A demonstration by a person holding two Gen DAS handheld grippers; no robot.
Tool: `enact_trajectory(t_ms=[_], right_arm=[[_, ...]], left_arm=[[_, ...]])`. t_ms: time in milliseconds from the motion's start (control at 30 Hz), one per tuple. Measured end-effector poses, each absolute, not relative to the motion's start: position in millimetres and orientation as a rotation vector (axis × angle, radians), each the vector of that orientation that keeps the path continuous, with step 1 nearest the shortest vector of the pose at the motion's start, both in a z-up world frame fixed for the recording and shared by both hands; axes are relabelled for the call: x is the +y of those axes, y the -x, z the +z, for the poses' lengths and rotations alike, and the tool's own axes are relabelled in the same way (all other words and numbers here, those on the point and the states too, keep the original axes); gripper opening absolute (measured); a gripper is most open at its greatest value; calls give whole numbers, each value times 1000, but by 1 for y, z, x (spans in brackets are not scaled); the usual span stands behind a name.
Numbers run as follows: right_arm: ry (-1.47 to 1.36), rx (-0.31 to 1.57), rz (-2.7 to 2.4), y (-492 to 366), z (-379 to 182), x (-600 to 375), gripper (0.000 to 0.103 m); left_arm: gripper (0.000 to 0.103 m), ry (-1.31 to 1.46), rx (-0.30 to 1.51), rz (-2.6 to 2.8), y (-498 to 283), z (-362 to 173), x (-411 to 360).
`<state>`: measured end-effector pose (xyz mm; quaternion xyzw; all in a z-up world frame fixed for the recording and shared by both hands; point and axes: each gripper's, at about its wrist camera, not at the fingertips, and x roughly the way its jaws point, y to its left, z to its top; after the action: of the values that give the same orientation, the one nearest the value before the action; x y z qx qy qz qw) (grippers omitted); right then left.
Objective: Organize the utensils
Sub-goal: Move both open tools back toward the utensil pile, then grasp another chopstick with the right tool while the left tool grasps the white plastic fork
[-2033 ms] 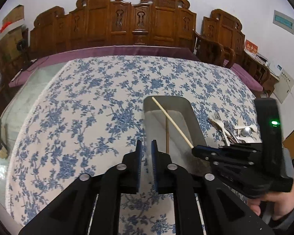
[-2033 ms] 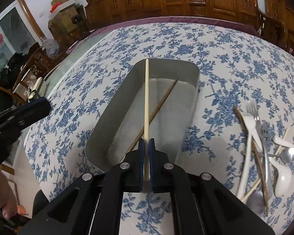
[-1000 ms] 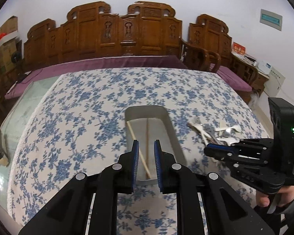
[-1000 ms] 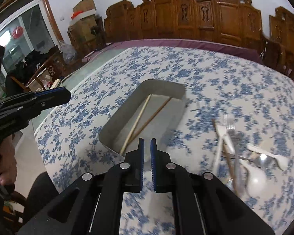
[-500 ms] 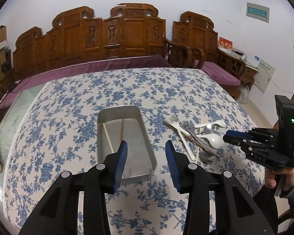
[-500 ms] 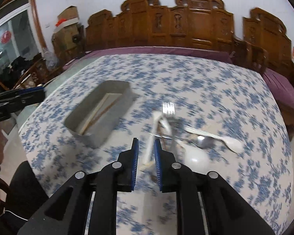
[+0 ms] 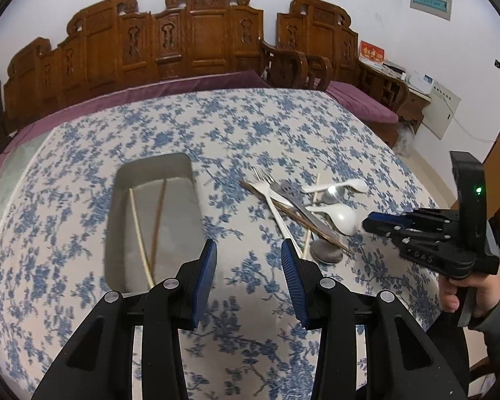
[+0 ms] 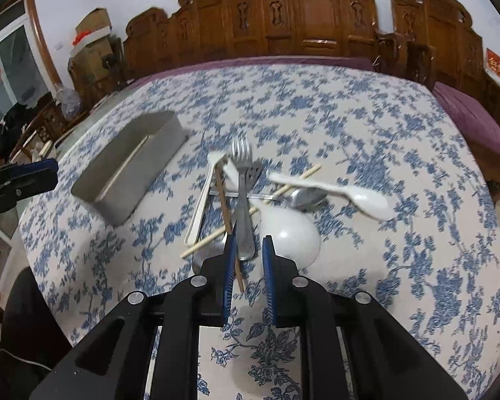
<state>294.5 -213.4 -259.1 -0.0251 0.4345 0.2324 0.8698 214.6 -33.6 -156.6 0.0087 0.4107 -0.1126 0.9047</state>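
Note:
A grey metal tray (image 7: 116,200) holds a pale chopstick (image 7: 139,233) and a brown chopstick (image 7: 158,220); it also shows in the right wrist view (image 8: 126,173). To its right lies a pile of utensils: a metal fork (image 8: 242,200), white plastic fork (image 8: 201,196), brown chopstick (image 8: 225,206), pale chopstick (image 8: 283,188), white spoons (image 8: 350,193), metal spoon (image 8: 303,198). My right gripper (image 8: 248,250) is open, low over the metal fork's handle end, empty. My left gripper (image 7: 248,256) is wide open and empty, above the cloth between tray and pile.
The table wears a blue floral cloth (image 7: 283,126). Carved wooden benches (image 7: 190,40) with purple cushions stand behind it. Boxes and clutter (image 8: 93,40) sit at the far left in the right wrist view. The right gripper's body (image 7: 433,236) shows right of the pile.
My right gripper let go of the pale chopstick into the tray, swung right to the pile and opened wider. My left gripper pulled back, turned right and opened wide.

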Motion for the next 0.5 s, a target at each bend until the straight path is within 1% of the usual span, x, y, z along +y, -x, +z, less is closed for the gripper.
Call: enact_trajectory(t_ms=[200,367,500], right_arm=[[74,977,504,-296,-285,-204,18],[66,979,512,-302,-286,-198,18],[62,1020,508,-308,-297,-199,18]], left_arm=[[38,-29,871,-247,-213,-169,-45],[38,-34,886,-250,-213,-175,-49],[38,-39,896,-255,-212,-179,-52]])
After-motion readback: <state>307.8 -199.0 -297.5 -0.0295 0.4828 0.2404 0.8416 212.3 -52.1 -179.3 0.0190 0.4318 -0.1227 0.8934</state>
